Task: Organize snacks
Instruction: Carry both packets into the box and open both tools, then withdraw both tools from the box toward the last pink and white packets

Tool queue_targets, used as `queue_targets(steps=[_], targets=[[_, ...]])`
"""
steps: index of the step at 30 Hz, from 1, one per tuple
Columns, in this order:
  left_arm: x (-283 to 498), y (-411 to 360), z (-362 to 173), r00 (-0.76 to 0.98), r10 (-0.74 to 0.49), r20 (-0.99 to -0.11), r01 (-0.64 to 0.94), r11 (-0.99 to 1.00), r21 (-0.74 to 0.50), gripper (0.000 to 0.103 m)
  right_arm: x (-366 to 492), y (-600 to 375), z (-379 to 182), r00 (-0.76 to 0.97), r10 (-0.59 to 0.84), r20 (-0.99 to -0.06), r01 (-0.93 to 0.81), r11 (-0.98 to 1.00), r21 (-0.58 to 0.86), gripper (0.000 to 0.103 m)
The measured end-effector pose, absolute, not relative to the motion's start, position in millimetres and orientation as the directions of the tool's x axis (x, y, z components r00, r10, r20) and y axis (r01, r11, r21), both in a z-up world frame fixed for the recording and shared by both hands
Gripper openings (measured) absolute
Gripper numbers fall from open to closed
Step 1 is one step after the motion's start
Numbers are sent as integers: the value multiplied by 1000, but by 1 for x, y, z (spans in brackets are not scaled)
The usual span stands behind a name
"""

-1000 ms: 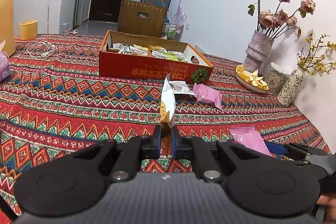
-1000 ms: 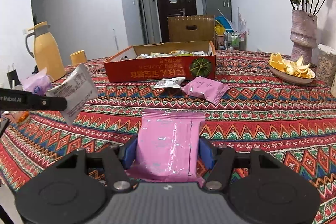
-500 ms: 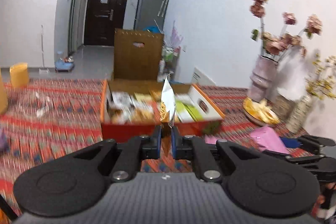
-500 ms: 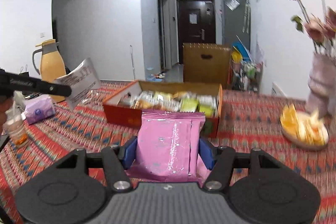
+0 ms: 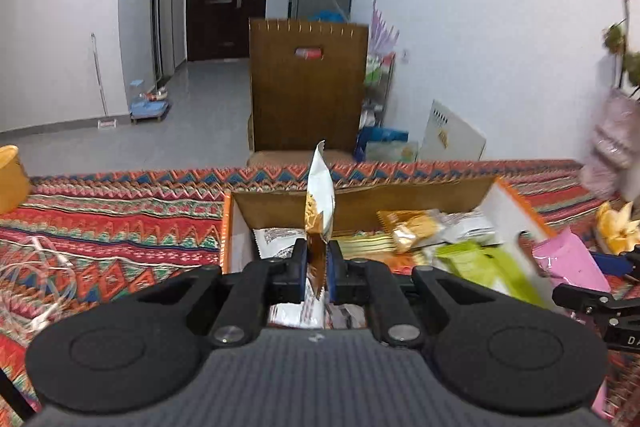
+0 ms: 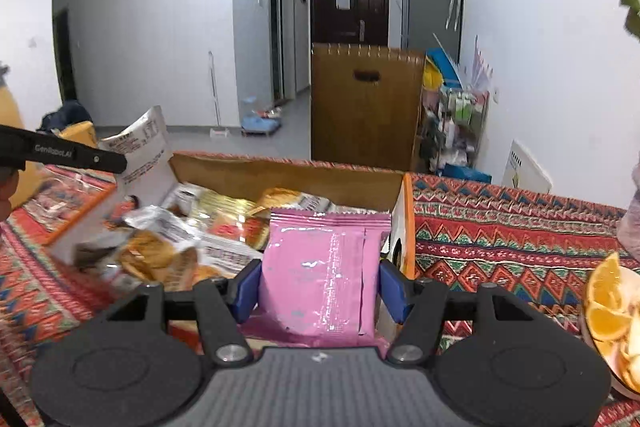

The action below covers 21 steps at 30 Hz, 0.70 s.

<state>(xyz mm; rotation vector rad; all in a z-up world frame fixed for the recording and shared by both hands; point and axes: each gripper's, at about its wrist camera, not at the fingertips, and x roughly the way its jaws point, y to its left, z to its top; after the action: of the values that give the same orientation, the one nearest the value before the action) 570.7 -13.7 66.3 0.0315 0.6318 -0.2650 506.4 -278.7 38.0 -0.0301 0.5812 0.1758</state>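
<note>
My left gripper (image 5: pixel 317 259) is shut on a white and orange snack packet (image 5: pixel 319 203), held edge-on above the left part of the orange cardboard box (image 5: pixel 404 195). The box holds several snack packets (image 5: pixel 416 225). My right gripper (image 6: pixel 320 281) is shut on a pink snack packet (image 6: pixel 322 271), held above the right end of the box (image 6: pixel 280 175). The pink packet also shows at the right of the left wrist view (image 5: pixel 568 263). The left gripper's finger (image 6: pixel 64 153) and its white packet (image 6: pixel 140 147) show at the left of the right wrist view.
The box stands on a table under a patterned red cloth (image 5: pixel 100 227). A white cable (image 5: pixel 36 267) and a yellow cup (image 5: pixel 12 179) lie at the left. A dish of orange slices (image 6: pixel 612 311) and a flower vase (image 5: pixel 612 147) stand at the right. A brown chair back (image 5: pixel 308 87) is beyond the table.
Both grippers have moved forward with their packets, from above the cloth in front of the box to above the box itself. Both grips are unchanged.
</note>
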Motion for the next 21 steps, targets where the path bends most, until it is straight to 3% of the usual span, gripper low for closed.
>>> queue_targets(steps=[1,3,4,5,7,13,21], targets=[[581,-16,57,763,-236,-601,262,964,-47,10,513,-278,33,817,151,-557,-168,986,20,61],[593,-20,43,753,-223,-619,255,966,-38,22,525,-276,23,808,130,-575,-155,988,6,61],[597,-24,37,749,-208,-629,249,968,-24,38,530,-276,20,807,123,-578,-147,989,4,62],[596,-25,33,747,-206,-633,253,967,-17,46,532,-277,19,812,122,-570,-142,990,10,68],[592,-24,34,745,-250,-619,282,958,-49,48,529,-279,21,825,135,-549,-144,989,27,79],[582,-9,57,752,-302,-586,274,952,-138,65,523,-289,41,859,126,-496,-129,991,29,79],[522,-1,106,780,-310,-543,292,949,-121,73,488,-307,87,898,114,-425,-119,993,16,80]])
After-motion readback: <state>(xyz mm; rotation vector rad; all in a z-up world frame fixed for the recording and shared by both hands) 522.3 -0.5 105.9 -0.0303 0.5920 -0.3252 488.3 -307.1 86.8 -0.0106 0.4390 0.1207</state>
